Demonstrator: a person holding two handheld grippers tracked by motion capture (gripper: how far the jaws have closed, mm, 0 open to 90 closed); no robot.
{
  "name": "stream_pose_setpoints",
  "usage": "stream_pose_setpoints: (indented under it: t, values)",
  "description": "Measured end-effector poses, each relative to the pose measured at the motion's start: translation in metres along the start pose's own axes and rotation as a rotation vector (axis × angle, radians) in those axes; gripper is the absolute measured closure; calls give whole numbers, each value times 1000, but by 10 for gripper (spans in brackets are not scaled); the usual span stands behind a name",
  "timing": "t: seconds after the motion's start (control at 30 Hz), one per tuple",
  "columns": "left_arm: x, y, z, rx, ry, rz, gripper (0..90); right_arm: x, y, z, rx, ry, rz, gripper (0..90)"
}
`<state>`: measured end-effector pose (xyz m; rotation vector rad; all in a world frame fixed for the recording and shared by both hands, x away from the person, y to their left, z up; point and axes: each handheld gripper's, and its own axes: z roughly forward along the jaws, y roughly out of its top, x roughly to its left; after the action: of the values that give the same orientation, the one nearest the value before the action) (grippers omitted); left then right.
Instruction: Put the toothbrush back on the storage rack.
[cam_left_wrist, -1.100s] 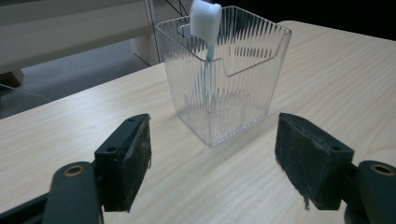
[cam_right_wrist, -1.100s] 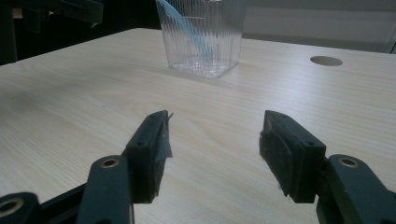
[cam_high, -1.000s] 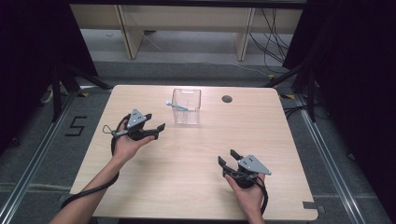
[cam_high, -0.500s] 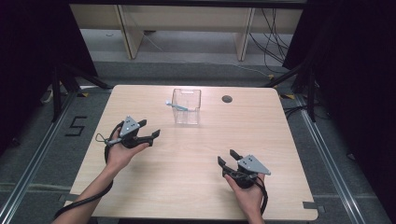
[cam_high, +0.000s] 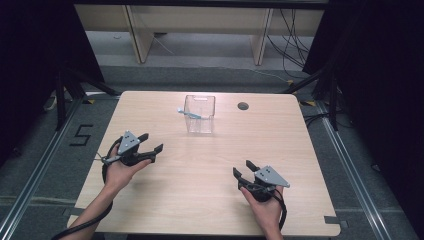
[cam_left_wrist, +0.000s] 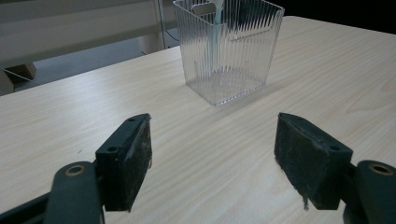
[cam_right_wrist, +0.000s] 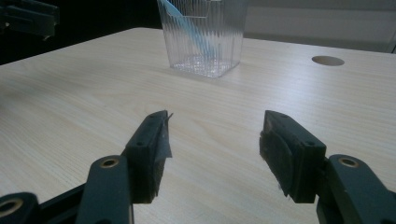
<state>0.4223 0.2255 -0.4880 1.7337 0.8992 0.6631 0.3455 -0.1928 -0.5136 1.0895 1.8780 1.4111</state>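
Note:
A clear ribbed plastic box (cam_high: 199, 114) stands upright near the far middle of the wooden table (cam_high: 210, 200). A pale blue stick-like item (cam_high: 188, 114) leans inside the box, its top poking past the left rim; it also appears through the box wall (cam_right_wrist: 196, 35). My left gripper (cam_high: 151, 142) hovers at the table's left, open and empty, pointing toward the box (cam_left_wrist: 229, 46). My right gripper (cam_high: 243, 169) rests low at the front right, open, nothing between its jaws. Both sets of pads (cam_left_wrist: 126, 161) (cam_right_wrist: 152, 151) are bare.
A round cable hole (cam_high: 243, 106) sits right of the box near the far edge. Cables trail from both grippers off the front edge. A wooden shelf frame (cam_high: 260, 35) and loose wires lie on the floor beyond the table.
My left gripper has drawn back from the box toward the front left of the table, staying open. The right gripper has not moved.

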Motion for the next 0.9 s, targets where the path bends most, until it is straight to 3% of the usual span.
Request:
stream_pose_setpoints:
  t: [0.13, 0.27, 0.3, 0.73, 0.77, 0.9]
  values:
    - [-2, -7, -6, -10, 1, 3, 271, 1, 0, 0, 6, 3, 19, 425]
    - [-6, -12, -13, -7, 1, 14, 271, -1, 0, 0, -5, -5, -7, 425]
    - [-7, -14, -14, -16, -4, 14, 271, 1, 0, 0, -6, -3, 18, 425]
    - [-7, -32, -33, -24, 11, -4, 271, 1, 0, 0, -5, -3, 15, 425]
    - [-6, -33, -34, -24, 13, -5, 271, 3, 0, -1, 6, -2, 39, 425]
    - [-6, -39, -38, -38, 14, -9, 271, 2, 0, 0, 7, 3, 22, 425]
